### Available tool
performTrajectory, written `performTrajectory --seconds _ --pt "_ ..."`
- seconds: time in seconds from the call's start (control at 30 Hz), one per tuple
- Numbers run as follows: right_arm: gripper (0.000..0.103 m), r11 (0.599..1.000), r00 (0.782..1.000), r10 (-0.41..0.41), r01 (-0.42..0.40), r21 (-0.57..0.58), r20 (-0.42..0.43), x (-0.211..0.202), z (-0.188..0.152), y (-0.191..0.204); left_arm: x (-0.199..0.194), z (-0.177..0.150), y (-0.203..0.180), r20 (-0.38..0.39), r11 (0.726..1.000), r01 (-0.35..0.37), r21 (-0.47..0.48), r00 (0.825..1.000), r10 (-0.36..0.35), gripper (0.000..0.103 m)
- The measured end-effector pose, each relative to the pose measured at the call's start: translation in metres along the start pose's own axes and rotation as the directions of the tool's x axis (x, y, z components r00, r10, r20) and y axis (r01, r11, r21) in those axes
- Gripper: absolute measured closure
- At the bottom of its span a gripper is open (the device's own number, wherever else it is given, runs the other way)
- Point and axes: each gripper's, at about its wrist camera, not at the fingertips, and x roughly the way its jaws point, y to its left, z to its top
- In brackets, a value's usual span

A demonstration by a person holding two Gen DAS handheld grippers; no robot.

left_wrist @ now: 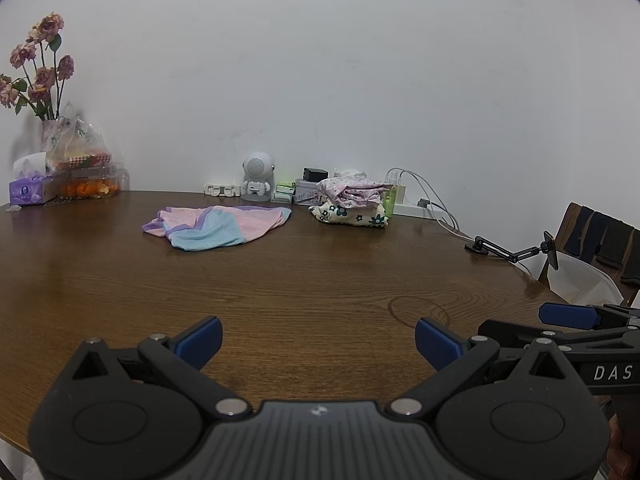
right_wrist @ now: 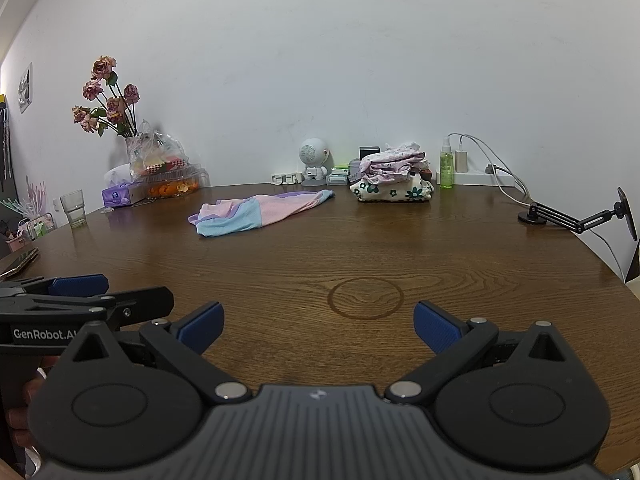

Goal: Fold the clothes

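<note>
A crumpled pink, light-blue and purple garment (left_wrist: pixel 216 226) lies on the far half of the brown wooden table (left_wrist: pixel 320 280); it also shows in the right wrist view (right_wrist: pixel 260 210). A stack of folded clothes (left_wrist: pixel 352 204), floral at the bottom and pink on top, sits to its right near the wall, also in the right wrist view (right_wrist: pixel 394 178). My left gripper (left_wrist: pixel 318 340) is open and empty, low over the table's near edge. My right gripper (right_wrist: pixel 318 326) is open and empty, beside it on the right. Both are far from the garment.
At the back left stand a vase of flowers (right_wrist: pixel 108 96), bagged food (right_wrist: pixel 168 168), a tissue box (right_wrist: pixel 118 196) and a glass (right_wrist: pixel 74 208). A small robot figure (right_wrist: pixel 314 160), spray bottle (right_wrist: pixel 447 166), charger cables (right_wrist: pixel 500 172) and a phone-holder arm (right_wrist: pixel 576 216) sit at the back right.
</note>
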Motion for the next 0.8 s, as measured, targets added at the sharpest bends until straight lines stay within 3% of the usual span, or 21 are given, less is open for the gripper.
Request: performTrajectory --seconds 0.8 --pt "0.0 1.0 1.0 0.001 -0.001 0.001 -0.005 0.0016 -0.0013 0.0002 0.0 -0.0016 0.001 -0.005 1.0 0.0 -0.006 1.0 0.0 0.0"
